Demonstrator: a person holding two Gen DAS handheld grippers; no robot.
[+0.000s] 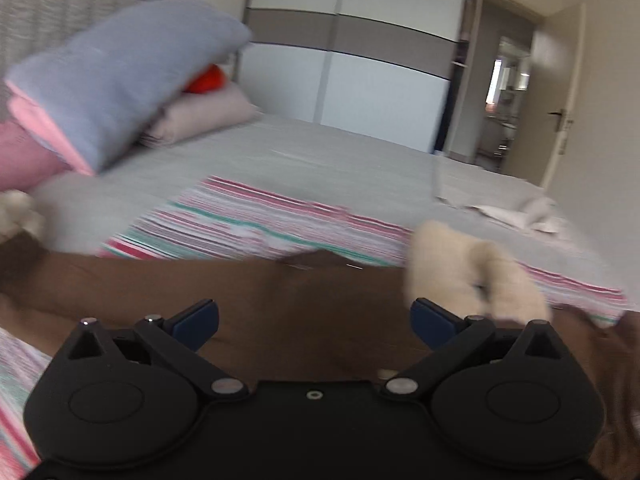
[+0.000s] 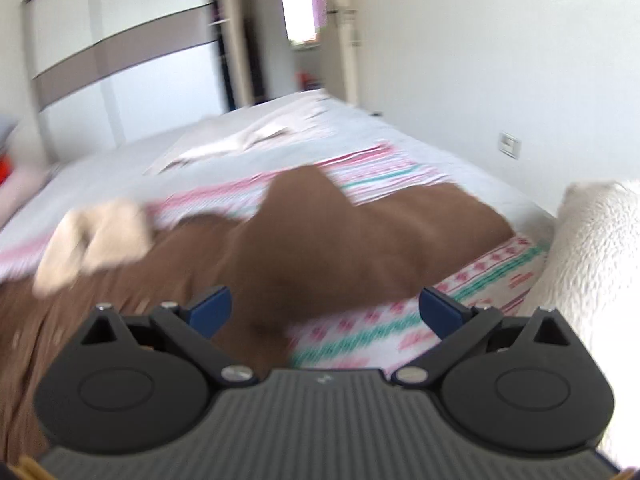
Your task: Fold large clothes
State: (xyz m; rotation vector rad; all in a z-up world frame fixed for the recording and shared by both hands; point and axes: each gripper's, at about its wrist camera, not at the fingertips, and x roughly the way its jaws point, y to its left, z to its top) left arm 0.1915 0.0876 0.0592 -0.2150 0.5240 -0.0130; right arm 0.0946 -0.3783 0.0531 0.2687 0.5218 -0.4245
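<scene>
showing both tongs standing wide with nothing between the pads: left tongs [image 1: 314,322] hovering over the brown garment [image 1: 304,304], right tongs [image 2: 325,314] hovering over the same brown garment [image 2: 340,236]; lying spread on a striped blanket [image 1: 256,216] across the bed [image 1: 328,148], with a cream fleece cuff [image 1: 472,272] resting on the cloth near the left tongs; judging the step as sitting between folds, the cloth released and flat-ish, one pointed flap [image 2: 304,188] poking toward the far side; calling next for picking a fresh edge or corner, likely that flap or a side hem, and pinching it with both tongs before carrying it over; noting open bed surface beyond the garment toward the wardrobe [image 1: 360,60], with loose pale cloth [image 1: 516,208] lying well apart; noting stacked pillows [image 1: 120,88] crowding the headboard side and a white fleecy item [image 2: 592,264] bordering the other side, limiting sideways room there; blurring throughout, so finer creases and hems not readable.
</scene>
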